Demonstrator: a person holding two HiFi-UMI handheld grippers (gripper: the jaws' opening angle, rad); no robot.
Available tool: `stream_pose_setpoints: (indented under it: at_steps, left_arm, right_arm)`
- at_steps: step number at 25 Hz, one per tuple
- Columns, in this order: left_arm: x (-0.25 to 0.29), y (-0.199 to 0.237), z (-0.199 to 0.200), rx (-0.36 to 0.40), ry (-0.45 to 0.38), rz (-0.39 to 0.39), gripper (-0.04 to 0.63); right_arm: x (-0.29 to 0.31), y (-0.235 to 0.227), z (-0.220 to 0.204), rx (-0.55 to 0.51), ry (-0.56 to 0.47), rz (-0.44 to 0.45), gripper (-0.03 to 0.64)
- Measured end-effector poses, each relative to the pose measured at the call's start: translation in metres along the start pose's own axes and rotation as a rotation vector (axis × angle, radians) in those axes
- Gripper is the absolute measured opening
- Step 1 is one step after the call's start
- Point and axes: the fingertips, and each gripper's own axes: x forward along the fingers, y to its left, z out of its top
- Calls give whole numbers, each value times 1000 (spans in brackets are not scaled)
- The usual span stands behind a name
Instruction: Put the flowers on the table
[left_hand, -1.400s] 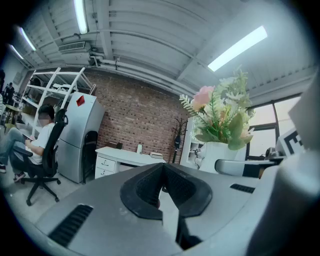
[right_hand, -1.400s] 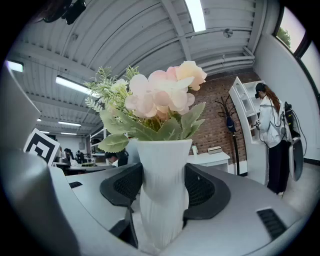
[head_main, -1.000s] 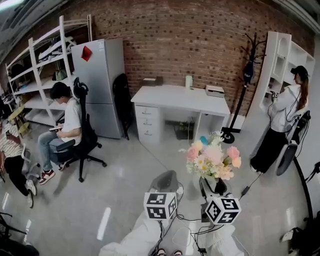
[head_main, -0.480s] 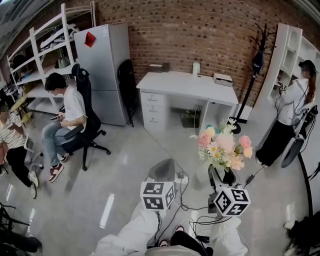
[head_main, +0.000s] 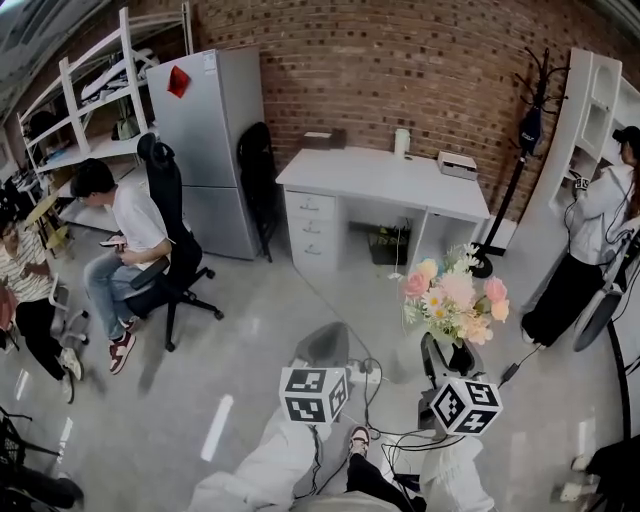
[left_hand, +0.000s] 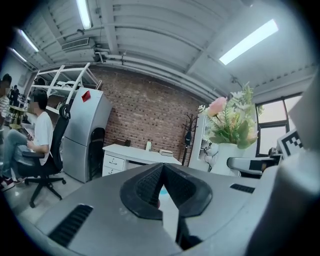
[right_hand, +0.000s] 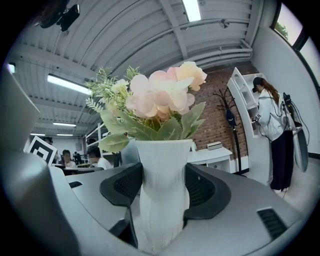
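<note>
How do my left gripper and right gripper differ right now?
The left gripper's jaws are together with nothing between them; the right gripper's jaws stand apart, clamped on the white vase. The left gripper carries nothing, while the right gripper holds the vase upright with the flowers above it. Both point toward the white desk, well short of it.
</note>
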Motion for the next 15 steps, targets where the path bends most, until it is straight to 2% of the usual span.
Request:
stream_pose_setpoints:
  at_steps: [15]
  left_arm:
    - [181, 17, 39, 2, -10, 8, 9]
  right_arm:
    - [162, -77, 50, -69, 24, 56, 261]
